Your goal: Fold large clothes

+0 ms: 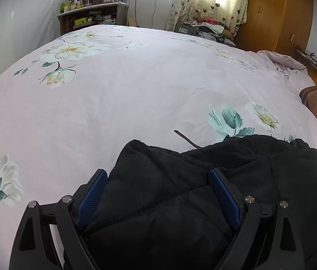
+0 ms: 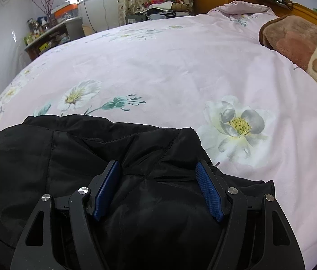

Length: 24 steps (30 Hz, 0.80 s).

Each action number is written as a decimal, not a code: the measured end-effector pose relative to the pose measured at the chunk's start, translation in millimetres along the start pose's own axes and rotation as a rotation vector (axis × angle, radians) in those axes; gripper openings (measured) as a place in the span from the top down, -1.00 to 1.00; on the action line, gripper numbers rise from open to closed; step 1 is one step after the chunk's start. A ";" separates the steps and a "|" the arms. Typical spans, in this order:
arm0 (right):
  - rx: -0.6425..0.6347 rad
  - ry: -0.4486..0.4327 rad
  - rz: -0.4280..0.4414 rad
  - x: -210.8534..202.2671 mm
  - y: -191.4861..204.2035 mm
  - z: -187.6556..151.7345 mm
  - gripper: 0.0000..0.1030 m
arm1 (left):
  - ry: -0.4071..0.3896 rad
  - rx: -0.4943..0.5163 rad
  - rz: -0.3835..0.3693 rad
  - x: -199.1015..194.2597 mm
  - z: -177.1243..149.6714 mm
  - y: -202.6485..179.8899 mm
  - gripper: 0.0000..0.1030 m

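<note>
Where it lies bunched, the black quilted jacket (image 1: 203, 191) looks puffy.

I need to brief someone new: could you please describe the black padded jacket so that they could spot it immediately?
Start from the large bed under the pink floral duvet. At its near edge lies the black padded jacket, the only dark, quilted item there, unlike the brown fleece blanket.

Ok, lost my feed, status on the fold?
Left gripper open, right gripper open, both over the black jacket. Jacket on bed. Nothing in the way.
</note>
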State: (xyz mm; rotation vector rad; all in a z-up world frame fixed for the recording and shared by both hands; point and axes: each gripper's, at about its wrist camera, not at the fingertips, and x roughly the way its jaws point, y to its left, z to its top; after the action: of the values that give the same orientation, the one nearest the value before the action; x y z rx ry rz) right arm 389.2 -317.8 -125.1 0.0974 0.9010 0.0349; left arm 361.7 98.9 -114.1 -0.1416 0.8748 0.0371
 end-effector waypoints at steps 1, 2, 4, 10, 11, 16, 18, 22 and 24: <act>0.002 0.006 0.003 -0.3 -0.9 1.8 -0.34 | 0.017 0.007 0.009 -3.0 3.8 -1.6 -0.79; 0.005 0.019 -0.001 -3.8 -1.6 4.9 -0.33 | 0.026 0.013 0.019 -9.4 8.4 -3.2 -0.77; 0.007 0.027 -0.022 -21.7 0.8 12.5 -0.33 | 0.011 0.025 0.032 -30.9 16.6 -5.5 -0.70; -0.006 -0.117 0.073 -99.2 21.6 19.8 -0.33 | -0.108 0.026 -0.046 -103.8 33.1 -28.6 -0.70; -0.010 -0.123 0.098 -104.7 27.9 18.7 -0.33 | -0.118 0.034 -0.067 -110.2 33.0 -37.4 -0.70; -0.067 -0.073 0.126 -93.7 55.4 4.1 -0.33 | -0.169 0.104 -0.035 -122.6 31.1 -71.5 -0.70; -0.063 -0.057 0.116 -87.1 51.9 1.2 -0.32 | -0.185 0.030 0.001 -123.5 37.7 -49.2 -0.69; -0.034 -0.081 0.077 -90.0 26.6 1.4 -0.32 | -0.127 -0.024 0.138 -108.3 38.4 0.9 -0.57; -0.018 -0.089 0.064 -94.1 17.4 0.9 -0.32 | -0.105 -0.065 0.123 -109.4 33.4 13.7 -0.51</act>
State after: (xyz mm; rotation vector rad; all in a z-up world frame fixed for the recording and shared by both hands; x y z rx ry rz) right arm 331.7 -307.2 -49.4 0.1102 0.8079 0.0976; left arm 315.8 119.9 -10.6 -0.1453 0.7766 0.1867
